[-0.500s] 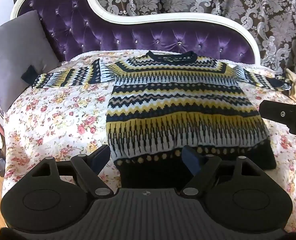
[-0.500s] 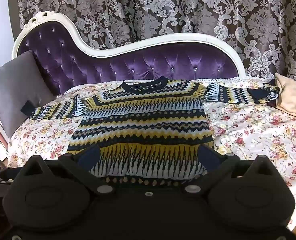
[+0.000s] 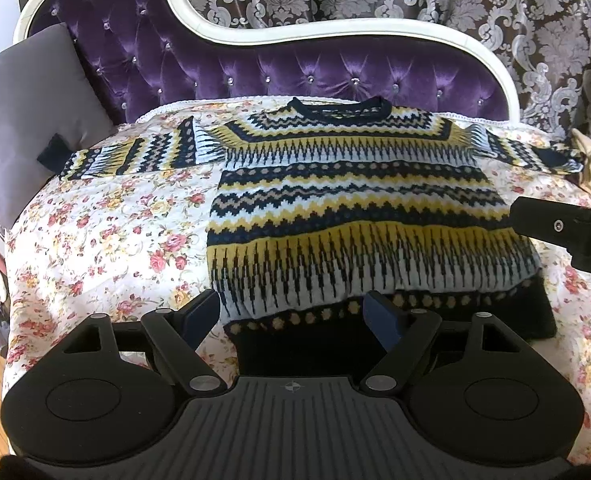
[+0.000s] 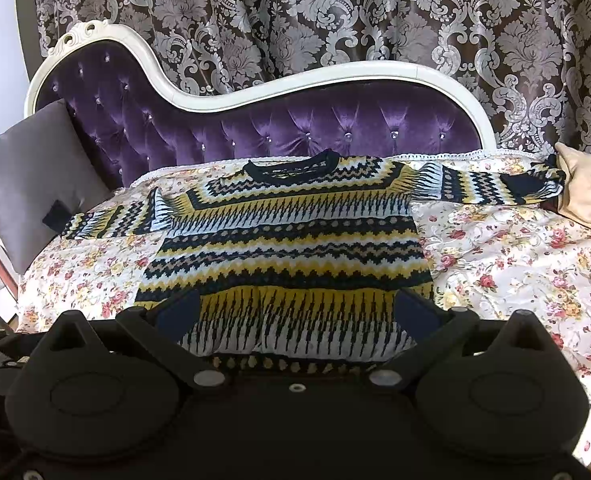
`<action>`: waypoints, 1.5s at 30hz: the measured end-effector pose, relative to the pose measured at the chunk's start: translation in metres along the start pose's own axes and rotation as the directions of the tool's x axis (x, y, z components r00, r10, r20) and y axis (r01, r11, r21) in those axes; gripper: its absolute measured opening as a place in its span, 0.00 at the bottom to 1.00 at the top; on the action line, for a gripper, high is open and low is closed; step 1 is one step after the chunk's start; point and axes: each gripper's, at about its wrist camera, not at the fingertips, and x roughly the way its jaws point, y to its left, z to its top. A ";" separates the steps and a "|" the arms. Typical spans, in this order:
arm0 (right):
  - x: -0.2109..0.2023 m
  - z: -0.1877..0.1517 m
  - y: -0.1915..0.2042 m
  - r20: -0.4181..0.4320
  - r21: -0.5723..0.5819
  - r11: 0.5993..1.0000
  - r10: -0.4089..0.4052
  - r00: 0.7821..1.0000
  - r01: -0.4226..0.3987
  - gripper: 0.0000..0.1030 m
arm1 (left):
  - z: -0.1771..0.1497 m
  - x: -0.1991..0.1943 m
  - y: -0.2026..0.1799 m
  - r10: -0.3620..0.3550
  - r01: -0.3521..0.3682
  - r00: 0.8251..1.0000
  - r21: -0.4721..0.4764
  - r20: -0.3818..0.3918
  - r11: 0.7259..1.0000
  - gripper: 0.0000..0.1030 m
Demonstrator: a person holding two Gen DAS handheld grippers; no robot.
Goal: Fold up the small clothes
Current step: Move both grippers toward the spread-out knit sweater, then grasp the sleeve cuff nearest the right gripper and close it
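over floral bedspread (image 3: 95, 240), both tongs gape wide, empty.

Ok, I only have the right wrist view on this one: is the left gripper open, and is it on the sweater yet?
Observer: The left gripper is open with nothing clamped. Its fingertips straddle the near left corner of the sweater.
Operator: My own gripper body hides the bottom edge. How does the hem lie?
Observer: The dark hem band lies spread out on the floral cover, not folded up.
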 end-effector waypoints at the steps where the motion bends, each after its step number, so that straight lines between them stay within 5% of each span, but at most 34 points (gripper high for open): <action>1: -0.001 0.000 0.000 0.000 0.001 1.000 0.002 1.000 -0.002 1.00 | 0.000 0.001 0.000 0.001 -0.001 1.000 0.001 -0.002 1.000 0.76; 15: 0.008 0.001 -0.003 -0.045 0.001 1.000 0.019 0.999 -0.018 1.00 | 0.005 0.014 0.001 0.010 -0.010 1.000 -0.003 -0.021 1.000 0.76; 23: 0.023 0.004 -0.003 0.029 -0.042 0.999 0.008 1.000 -0.007 1.00 | 0.017 0.031 0.006 0.014 -0.015 0.999 -0.017 -0.029 1.000 0.76; 45: 0.107 0.051 -0.031 -0.015 -0.023 0.999 -0.024 1.000 0.023 0.99 | 0.093 0.156 0.037 0.039 -0.038 0.999 -0.068 0.008 0.997 0.76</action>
